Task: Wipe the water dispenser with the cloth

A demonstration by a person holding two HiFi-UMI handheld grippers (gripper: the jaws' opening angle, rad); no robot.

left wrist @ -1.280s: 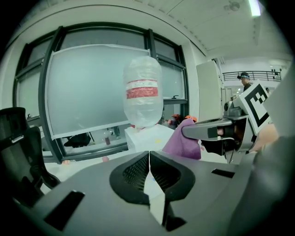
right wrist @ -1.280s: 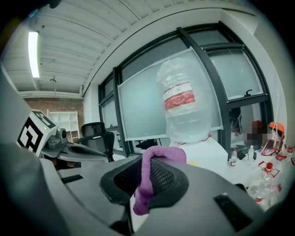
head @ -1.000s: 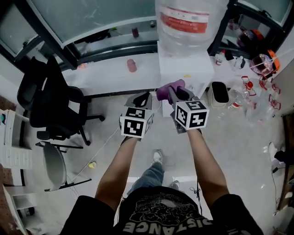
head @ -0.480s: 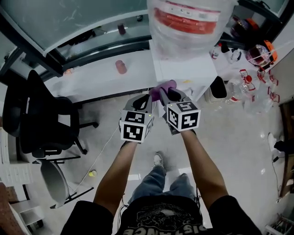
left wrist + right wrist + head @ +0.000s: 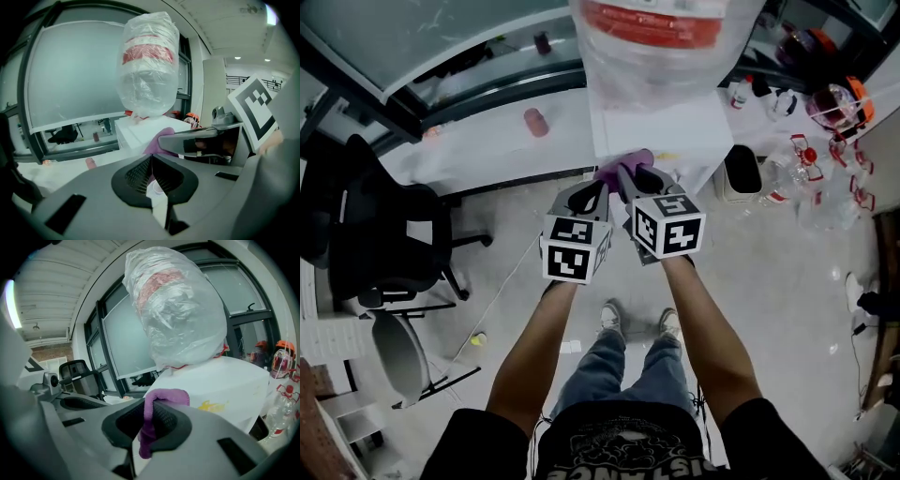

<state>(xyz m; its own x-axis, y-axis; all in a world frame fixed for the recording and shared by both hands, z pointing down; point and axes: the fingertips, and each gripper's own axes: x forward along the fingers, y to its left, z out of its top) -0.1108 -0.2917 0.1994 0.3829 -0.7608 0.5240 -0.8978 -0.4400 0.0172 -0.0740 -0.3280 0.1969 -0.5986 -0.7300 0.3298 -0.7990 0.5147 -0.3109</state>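
Cloth point(image 5: 617, 170) beside water dispenser point(image 5: 667, 124) front edge

the bottle point(image 5: 661, 37) is cut off by the head view's top edge, its red label blurred under plastic wrap. there, most of the cloth point(image 5: 614, 171) hides behind the right gripper point(image 5: 630, 183), and the dispenser point(image 5: 666, 122) front is out of sight.

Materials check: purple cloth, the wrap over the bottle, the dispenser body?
Cloth: soft, fuzzy fabric, probably microfibre; it folds over and droops limply. Wrap: thin clear plastic film, glossy and crinkled, with a red label showing through. Dispenser body: smooth matte white, likely moulded plastic, though painted metal can't be excluded.
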